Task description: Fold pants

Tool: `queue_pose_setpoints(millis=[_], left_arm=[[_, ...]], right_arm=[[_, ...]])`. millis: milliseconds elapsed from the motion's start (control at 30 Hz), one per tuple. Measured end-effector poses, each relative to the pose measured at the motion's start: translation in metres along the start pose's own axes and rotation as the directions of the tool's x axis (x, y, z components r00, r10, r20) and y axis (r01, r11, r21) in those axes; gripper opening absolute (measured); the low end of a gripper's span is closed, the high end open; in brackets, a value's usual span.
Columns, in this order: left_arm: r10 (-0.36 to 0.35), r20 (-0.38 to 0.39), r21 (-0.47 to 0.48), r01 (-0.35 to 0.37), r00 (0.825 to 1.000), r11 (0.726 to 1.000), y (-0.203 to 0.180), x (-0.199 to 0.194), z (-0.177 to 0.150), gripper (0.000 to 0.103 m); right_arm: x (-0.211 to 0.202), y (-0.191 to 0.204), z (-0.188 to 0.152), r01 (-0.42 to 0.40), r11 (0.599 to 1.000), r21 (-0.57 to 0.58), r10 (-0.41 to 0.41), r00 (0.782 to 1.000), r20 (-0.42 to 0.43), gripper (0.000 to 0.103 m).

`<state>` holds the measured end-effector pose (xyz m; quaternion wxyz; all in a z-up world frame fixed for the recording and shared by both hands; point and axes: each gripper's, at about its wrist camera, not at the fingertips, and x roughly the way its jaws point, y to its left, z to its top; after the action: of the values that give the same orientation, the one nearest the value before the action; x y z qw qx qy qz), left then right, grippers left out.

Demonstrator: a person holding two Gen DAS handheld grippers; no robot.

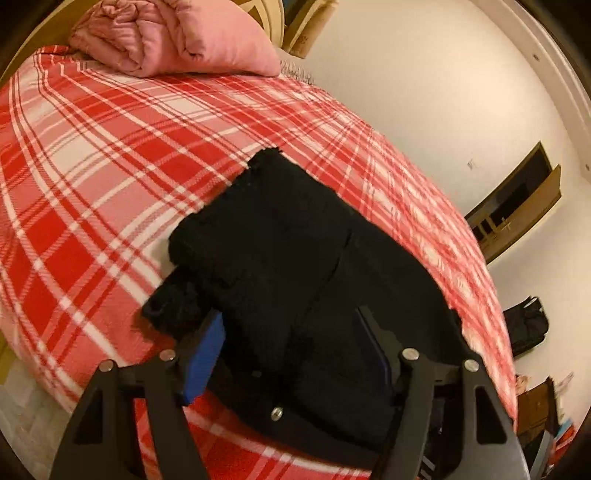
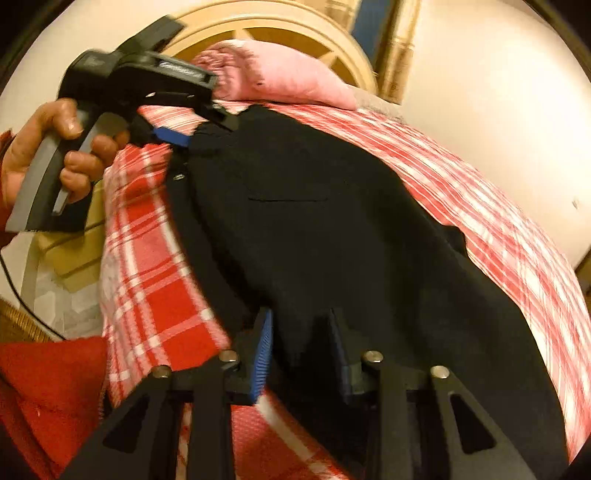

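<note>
Black pants (image 1: 295, 236) lie on a red and white plaid bed cover (image 1: 92, 192). In the left wrist view my left gripper (image 1: 291, 332) has its blue-padded fingers apart with pants fabric bunched between them. In the right wrist view the pants (image 2: 332, 221) spread across the bed, a back pocket slit showing. My right gripper (image 2: 301, 343) has pants cloth between its blue pads; the jaws stand a little apart around it. The left gripper (image 2: 199, 129) shows at the upper left of that view, held by a hand, its tip at the far end of the pants.
A pink folded quilt (image 1: 173, 37) lies at the head of the bed, also in the right wrist view (image 2: 280, 74). A curved wooden headboard (image 2: 258, 29) is behind it. A dark bag (image 1: 526, 325) sits on the floor by the white wall. The bed edge is near both grippers.
</note>
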<state>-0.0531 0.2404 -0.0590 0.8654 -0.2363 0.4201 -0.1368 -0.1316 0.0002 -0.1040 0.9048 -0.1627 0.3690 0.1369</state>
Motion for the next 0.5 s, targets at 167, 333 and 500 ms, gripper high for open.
queue_pose_setpoints(millis=[167, 333, 500], left_arm=[[-0.061, 0.028, -0.106, 0.064, 0.998, 0.992, 0.007, 0.001, 0.005, 0.041], [-0.060, 0.065, -0.122, 0.067, 0.996, 0.990, 0.005, -0.012, 0.004, 0.011], [-0.047, 0.109, -0.077, 0.055, 0.993, 0.995, -0.007, -0.036, -0.003, 0.010]], right_arm=[[-0.008, -0.002, 0.002, 0.009, 1.000, 0.029, -0.010, 1.000, 0.029, 0.004], [-0.033, -0.004, 0.003, -0.035, 0.999, 0.006, 0.035, 0.997, 0.067, 0.003], [-0.041, 0.004, -0.007, -0.073, 0.994, -0.081, 0.077, 0.996, 0.039, 0.003]])
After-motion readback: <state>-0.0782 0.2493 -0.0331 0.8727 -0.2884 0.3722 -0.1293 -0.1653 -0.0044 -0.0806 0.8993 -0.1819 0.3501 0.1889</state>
